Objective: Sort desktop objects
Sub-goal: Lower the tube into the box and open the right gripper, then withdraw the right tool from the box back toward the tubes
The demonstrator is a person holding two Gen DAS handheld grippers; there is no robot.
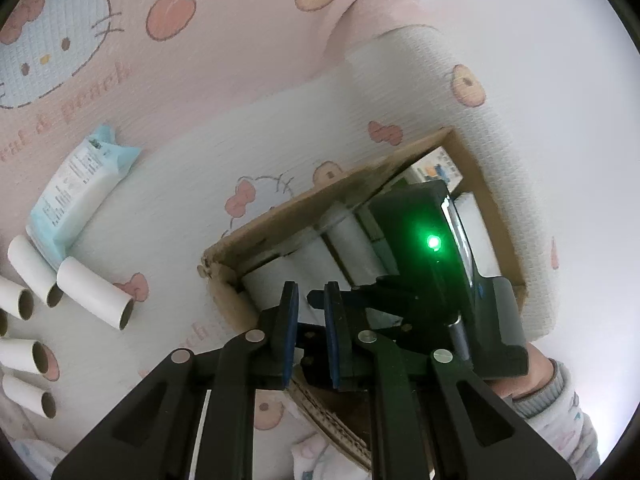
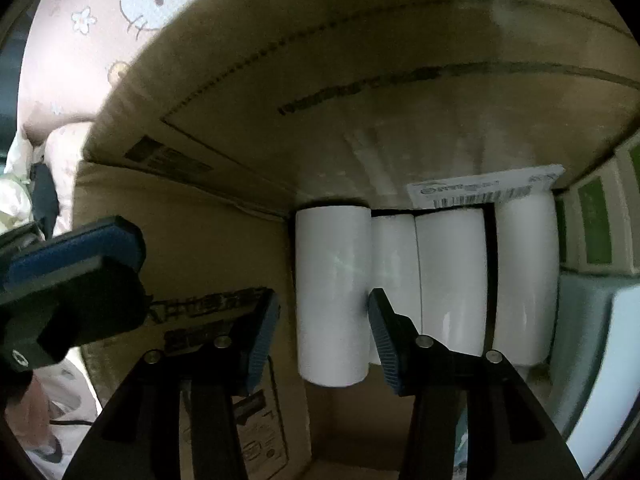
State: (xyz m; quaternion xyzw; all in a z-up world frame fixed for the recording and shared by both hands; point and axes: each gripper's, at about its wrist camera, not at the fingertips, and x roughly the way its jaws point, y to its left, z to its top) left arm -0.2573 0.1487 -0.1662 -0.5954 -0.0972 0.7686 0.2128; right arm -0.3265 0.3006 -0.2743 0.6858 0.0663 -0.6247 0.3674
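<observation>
A cardboard box [image 1: 320,196] sits on a pink cartoon mat [image 1: 240,60]. White paper tubes [image 1: 352,240] lie side by side in it. Several more tubes [image 1: 94,298] lie loose on the mat at the left. My left gripper [image 1: 311,286] hovers over the box's near corner, its jaws almost together with a narrow empty gap. My right gripper [image 2: 324,294] reaches into the box, open. The leftmost tube [image 2: 332,296] lies between its fingers, overlapping the neighbouring tube [image 2: 452,280]. The left pad stands apart from this tube; the right tip is at its edge.
A pale blue wipes pack [image 1: 80,184] lies on the mat beside the loose tubes. Inside the box, green-and-white cartons [image 2: 596,224] and a pale pack [image 2: 588,320] fill the right side. A labelled flap [image 2: 484,190] hangs over the tubes. A sleeve [image 1: 560,396] shows at the lower right.
</observation>
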